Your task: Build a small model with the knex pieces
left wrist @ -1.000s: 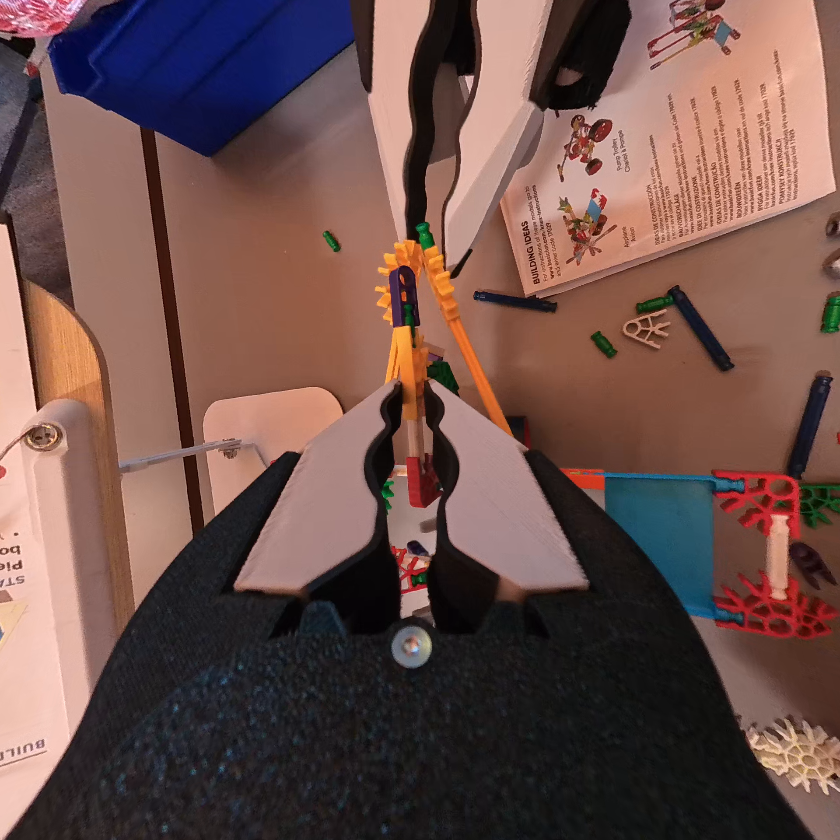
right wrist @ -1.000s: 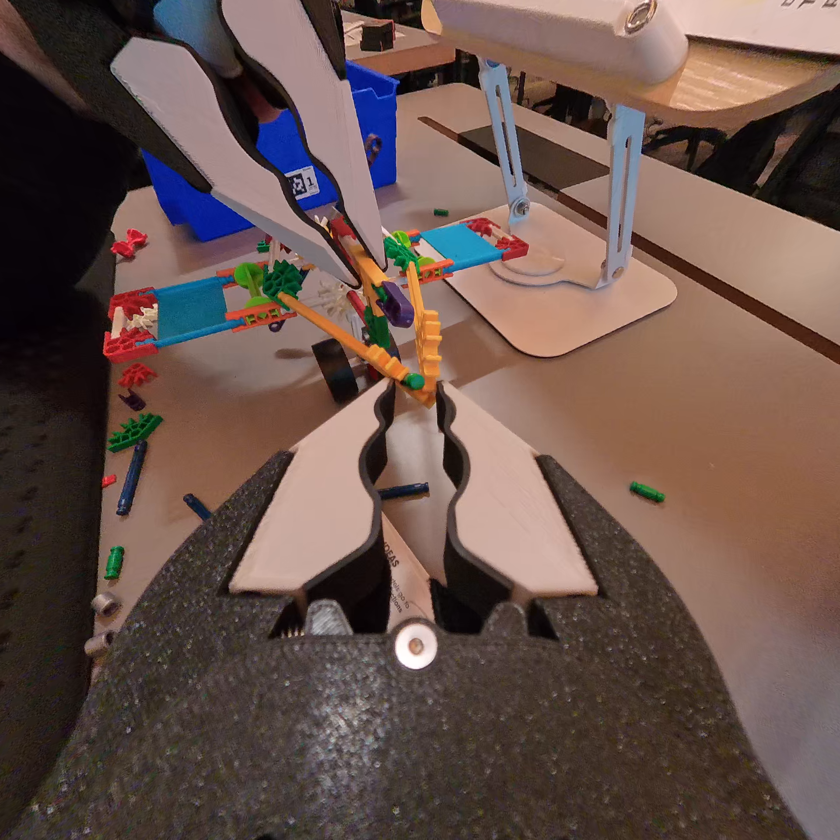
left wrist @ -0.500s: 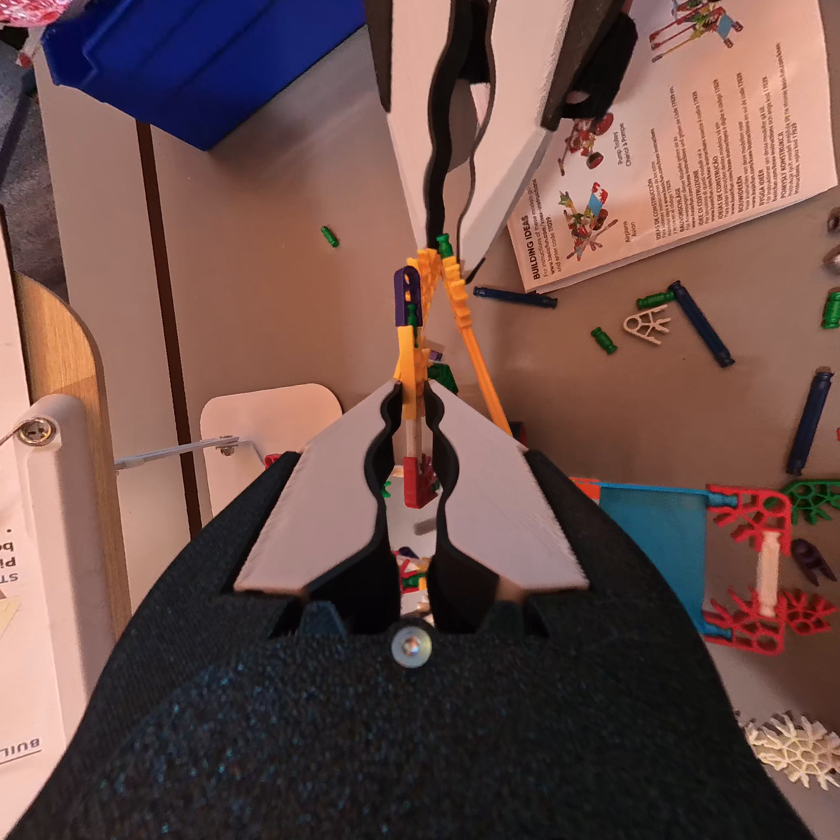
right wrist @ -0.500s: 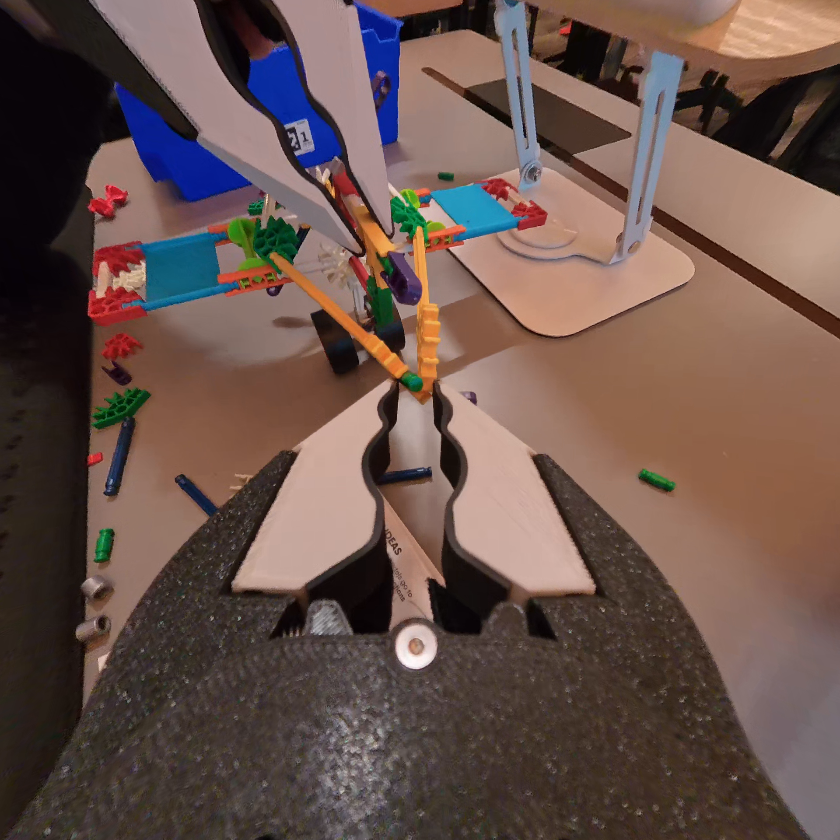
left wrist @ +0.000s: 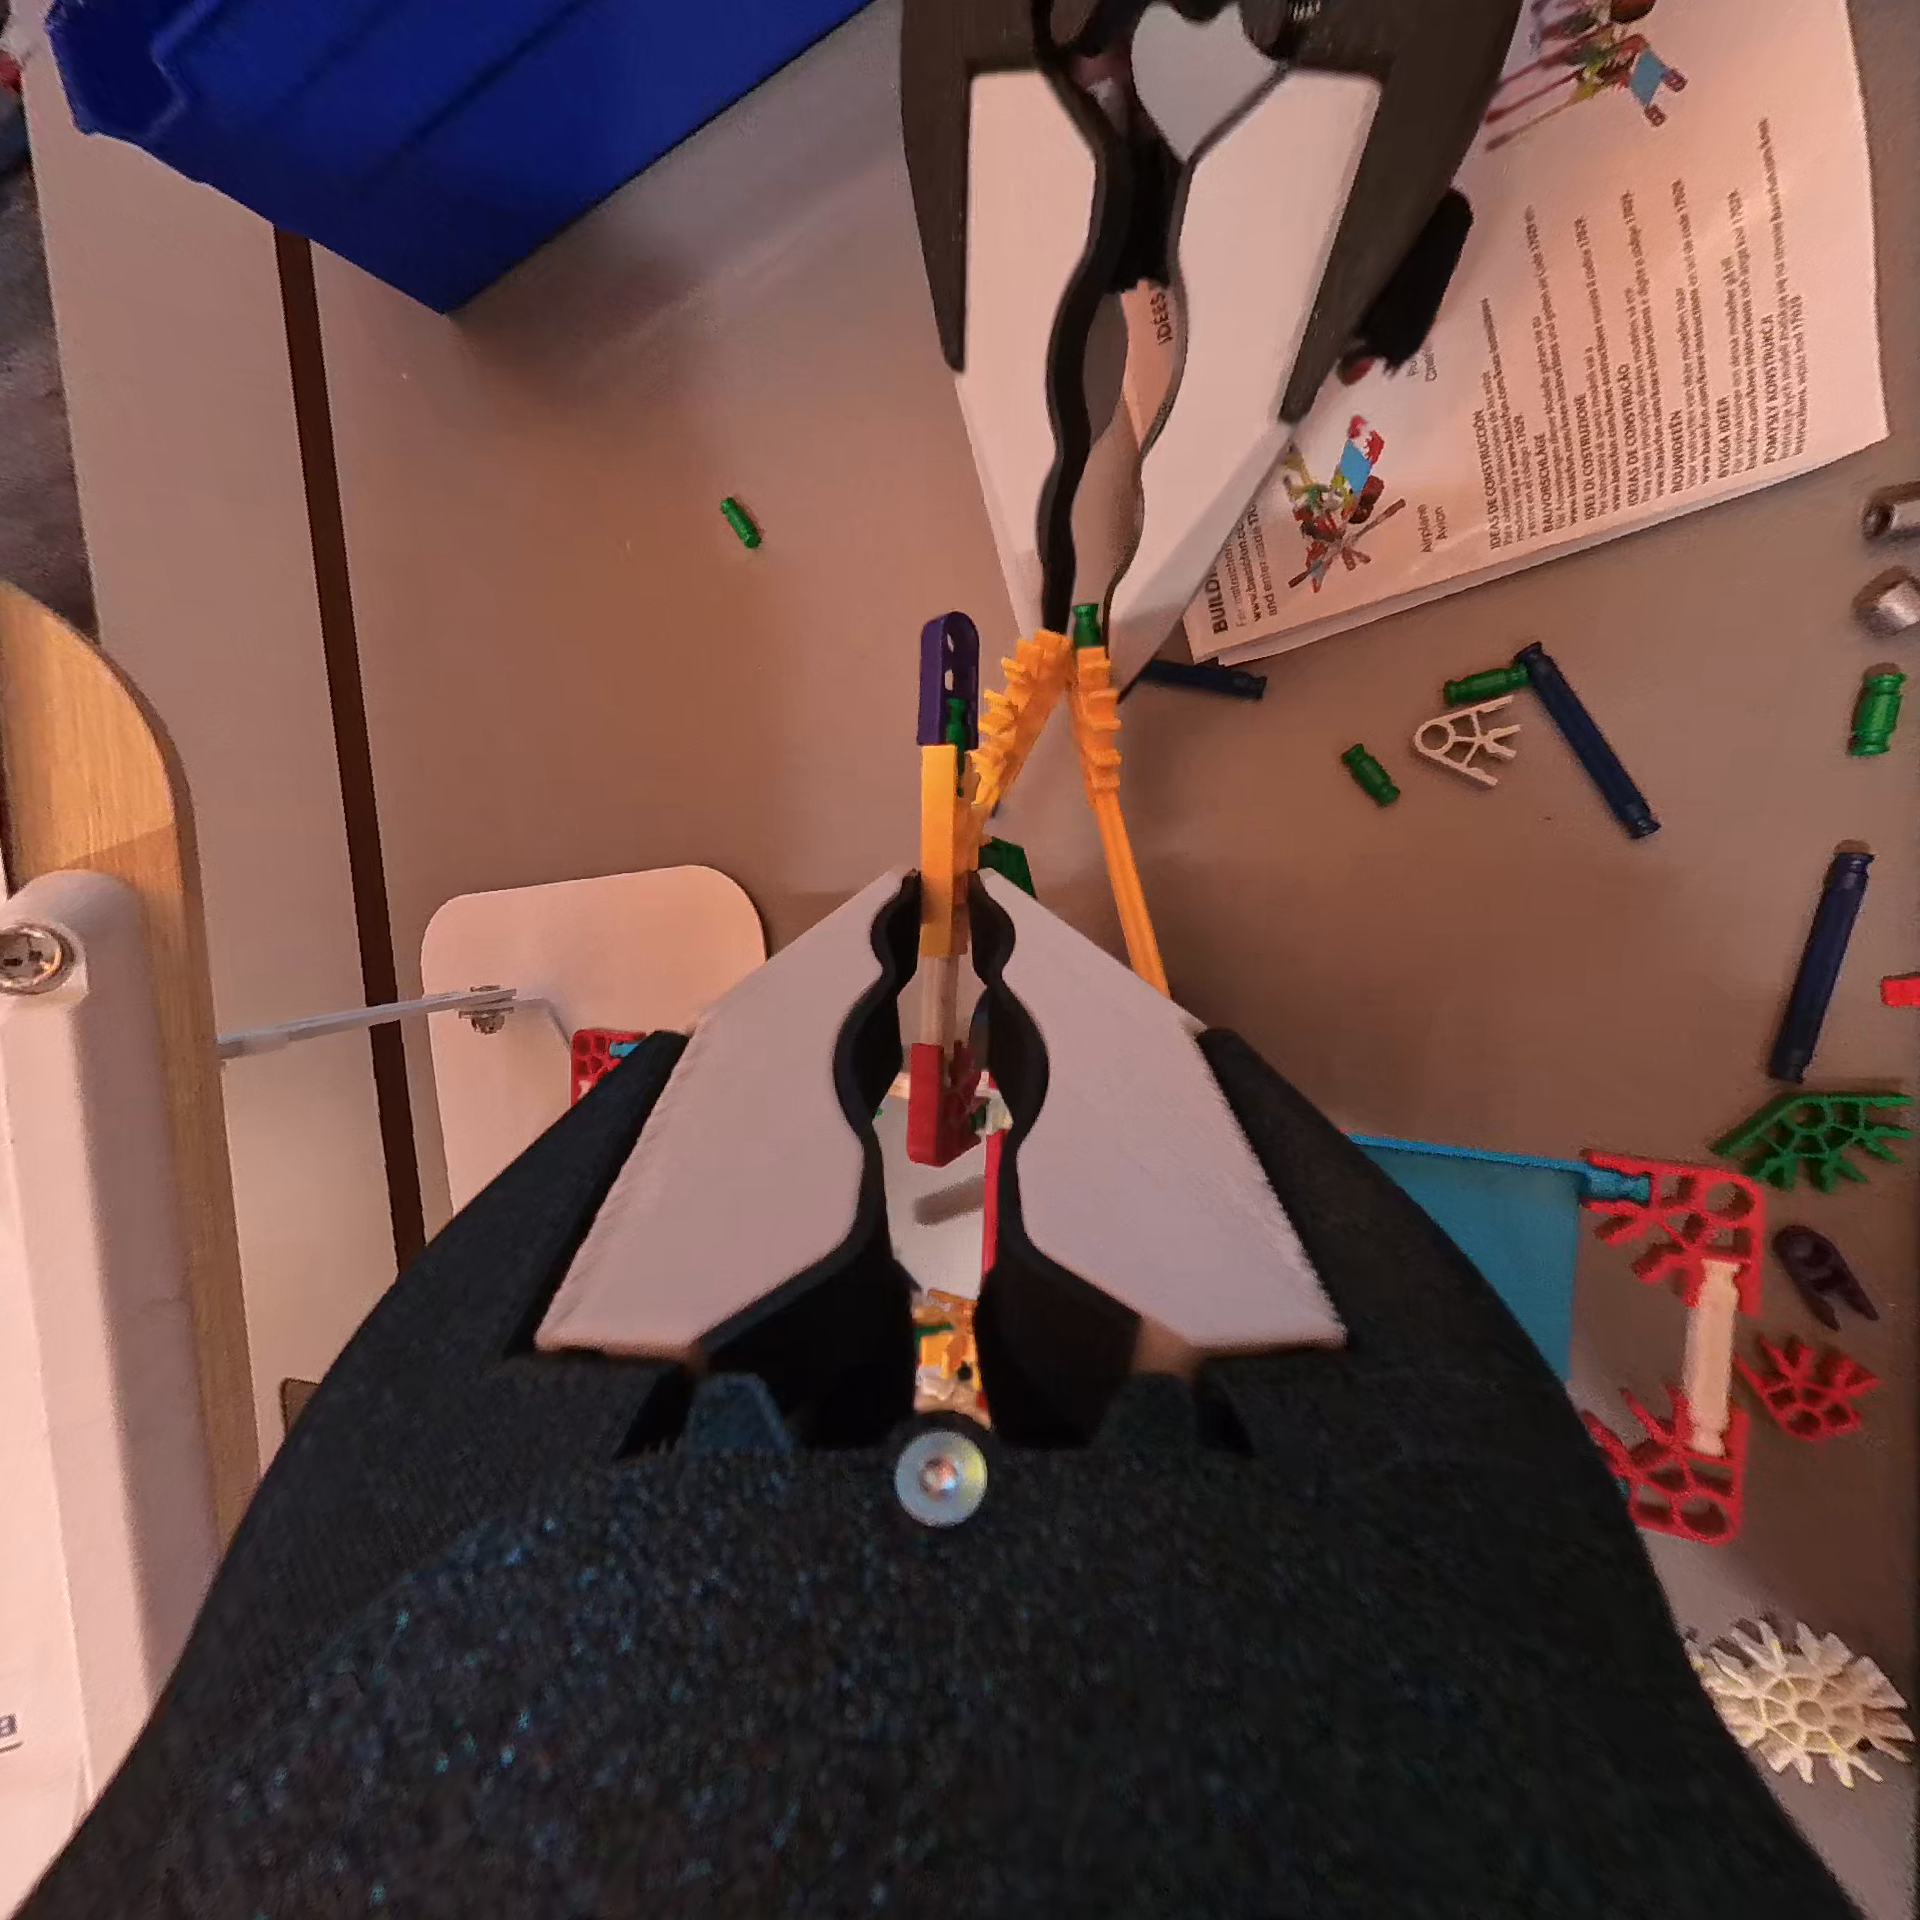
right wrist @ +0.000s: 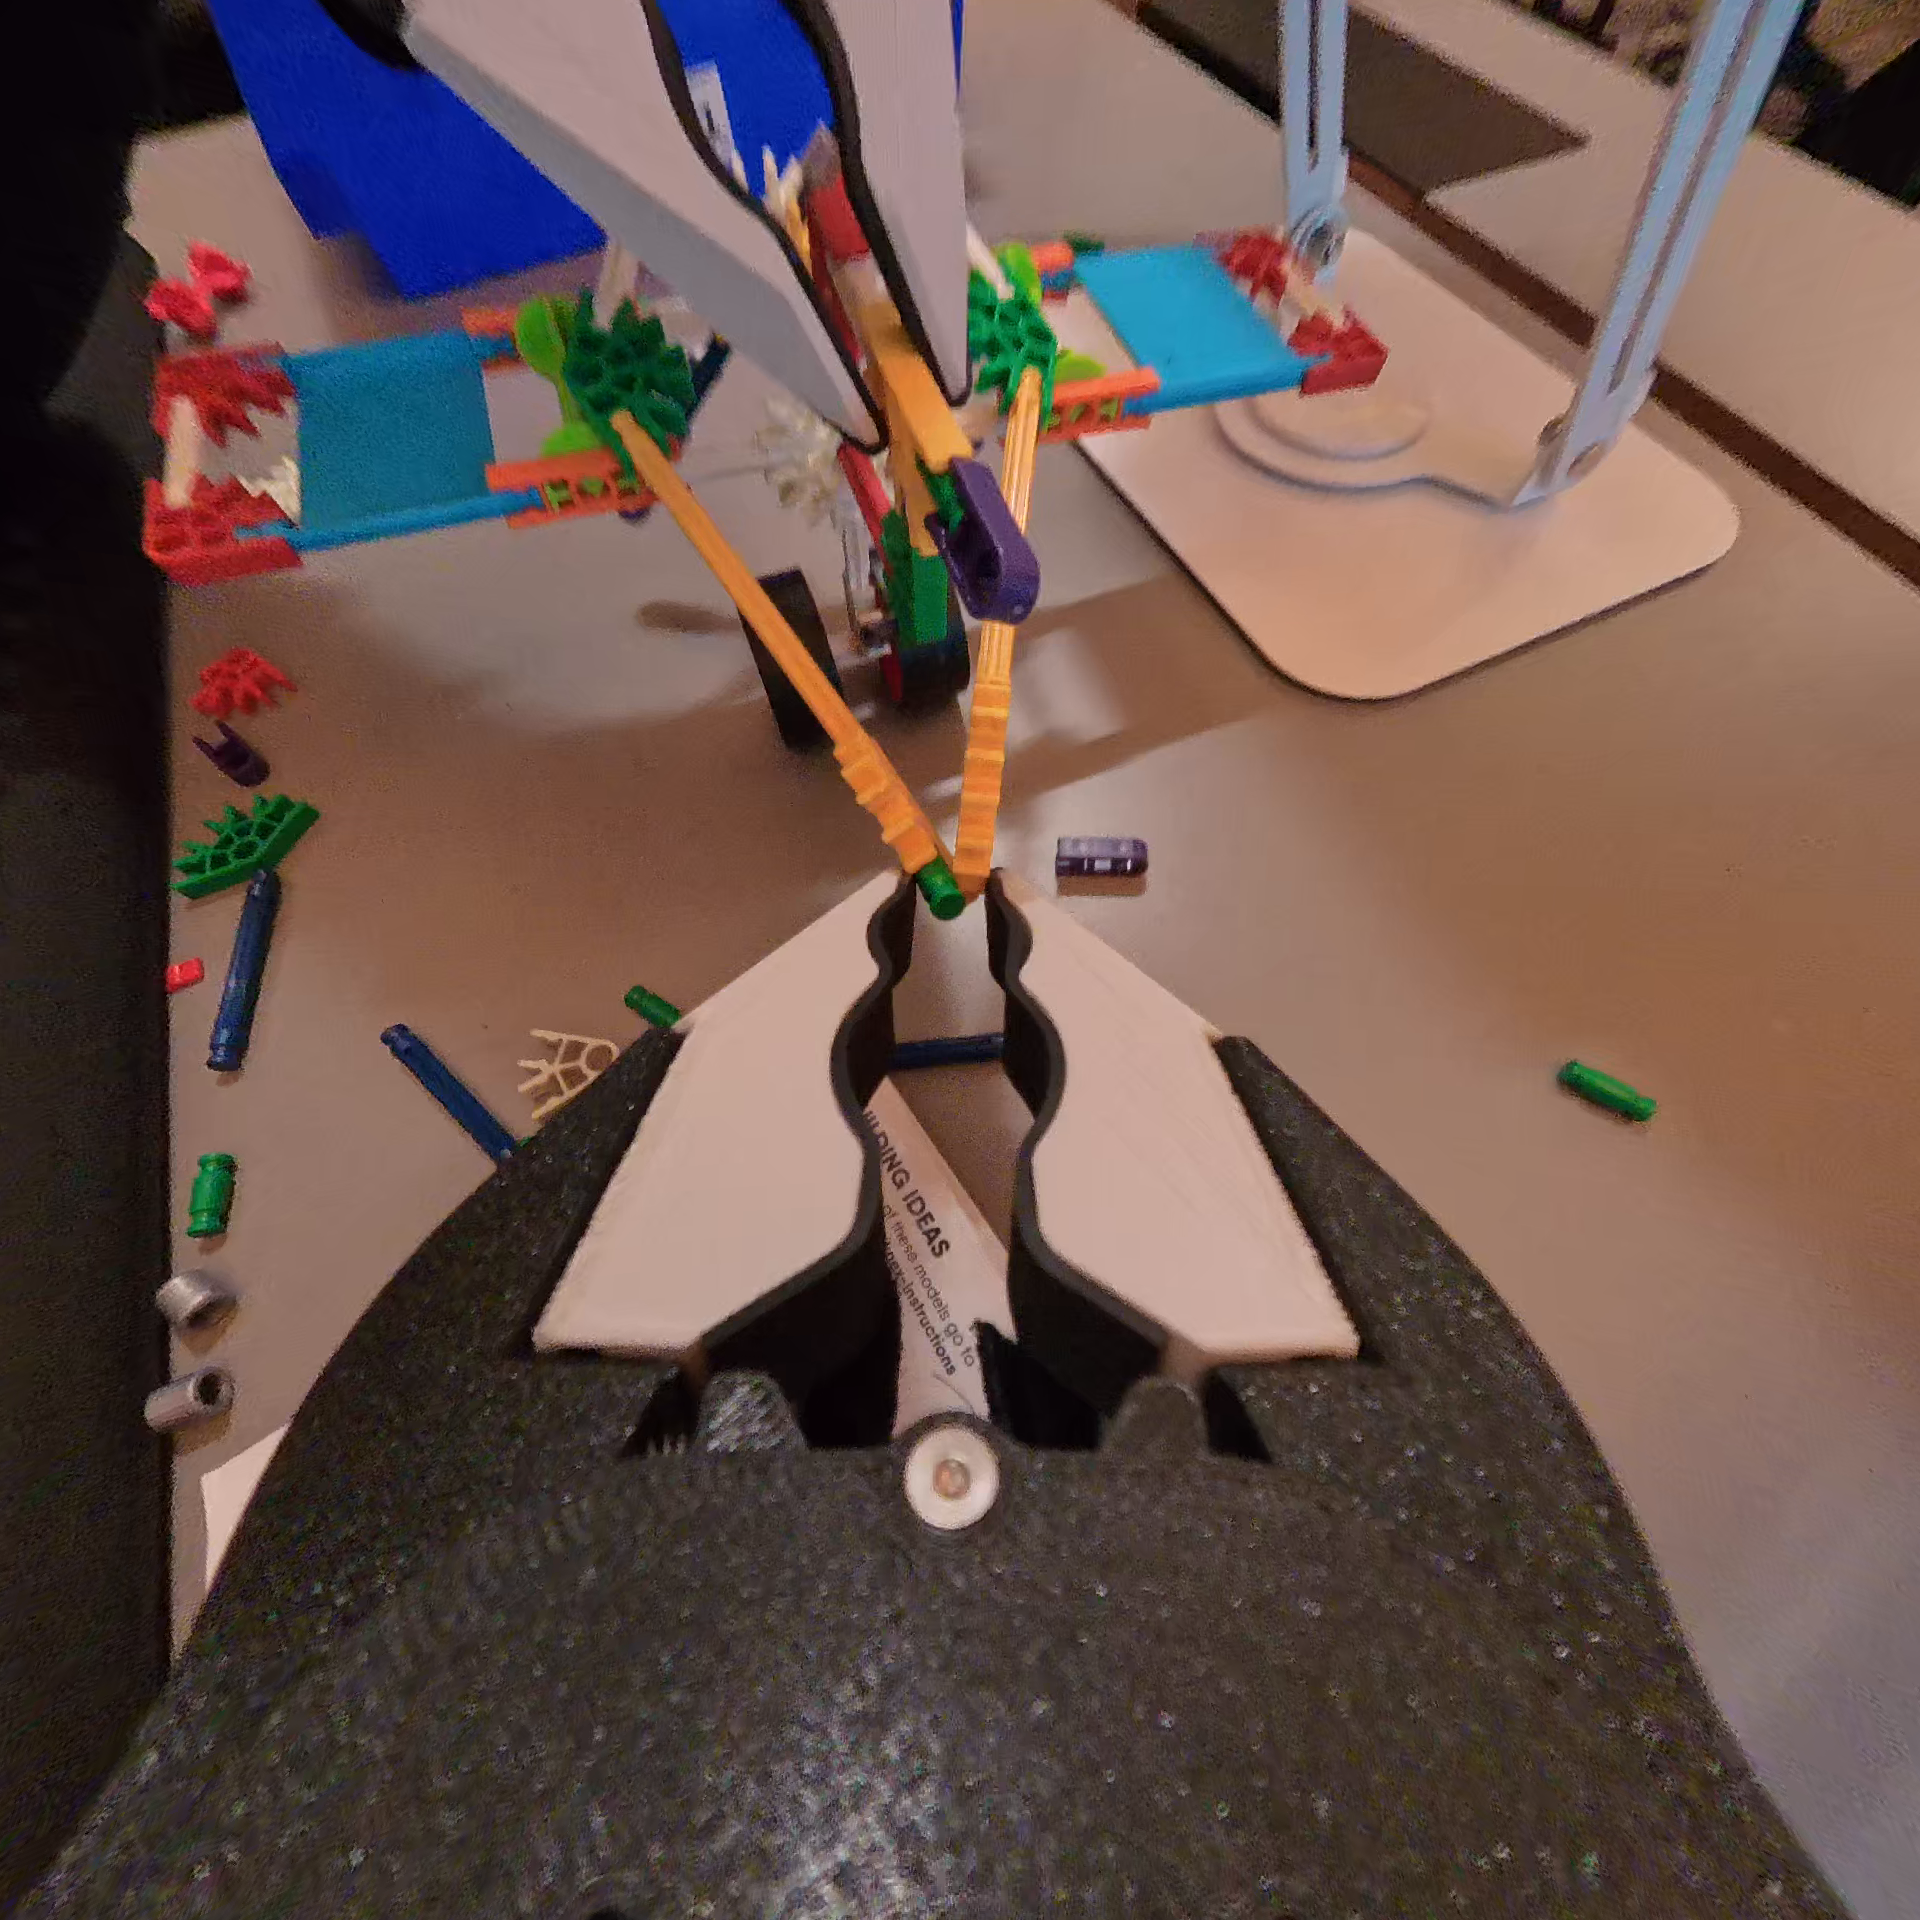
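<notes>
pinching ridged plastic – left gripper (left wrist: 943,894) yellow beam (left wrist: 938,831), right gripper (right wrist: 943,891) green peg (right wrist: 940,889).

We lose the blue bin (left wrist: 436,125) past the top edge in the left wrist view, and the white snowflake piece (left wrist: 1803,1704) is partly covered by our left hand-held gripper (left wrist: 945,894). In the right wrist view the model's wheels (right wrist: 800,665) are blurred, and the stand (right wrist: 1486,499) runs off the top.

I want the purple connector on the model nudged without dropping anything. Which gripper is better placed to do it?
Probably right. The left gripper is clamped on the model's yellow spine, carrying it; the right gripper only pinches the green rod tip near the purple connector.
</notes>
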A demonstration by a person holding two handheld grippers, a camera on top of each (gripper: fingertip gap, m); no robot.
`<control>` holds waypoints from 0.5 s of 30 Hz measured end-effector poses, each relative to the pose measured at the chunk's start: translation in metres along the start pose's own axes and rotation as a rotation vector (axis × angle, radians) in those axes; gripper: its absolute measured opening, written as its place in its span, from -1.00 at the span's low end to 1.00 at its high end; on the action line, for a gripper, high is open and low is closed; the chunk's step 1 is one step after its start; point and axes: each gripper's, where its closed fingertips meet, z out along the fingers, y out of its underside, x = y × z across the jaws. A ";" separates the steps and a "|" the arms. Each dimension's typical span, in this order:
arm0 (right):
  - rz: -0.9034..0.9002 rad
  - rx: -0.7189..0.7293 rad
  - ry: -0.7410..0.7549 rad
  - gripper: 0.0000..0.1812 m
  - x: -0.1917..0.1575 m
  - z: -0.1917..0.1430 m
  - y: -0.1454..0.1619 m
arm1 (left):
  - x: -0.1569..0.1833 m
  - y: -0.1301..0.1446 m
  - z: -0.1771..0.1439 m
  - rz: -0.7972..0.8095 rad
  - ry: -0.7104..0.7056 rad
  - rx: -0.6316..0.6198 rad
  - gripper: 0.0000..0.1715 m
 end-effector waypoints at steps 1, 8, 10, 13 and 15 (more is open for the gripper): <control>-0.010 -0.021 0.008 -0.86 0.000 0.002 0.003 | 0.000 -0.001 0.001 0.003 -0.001 0.001 -0.91; -0.021 -0.032 0.030 -0.86 0.002 0.000 0.003 | 0.002 -0.002 0.003 -0.001 0.007 0.006 -0.91; -0.016 -0.013 0.037 -0.85 0.005 -0.004 0.000 | 0.003 -0.004 0.003 -0.003 0.018 0.015 -0.92; -0.024 0.003 0.046 -0.70 0.007 -0.008 -0.003 | 0.003 -0.003 0.002 -0.001 0.018 0.015 -0.92; -0.040 0.033 0.049 -0.64 0.007 -0.012 -0.009 | 0.004 -0.002 0.002 0.004 0.019 0.011 -0.92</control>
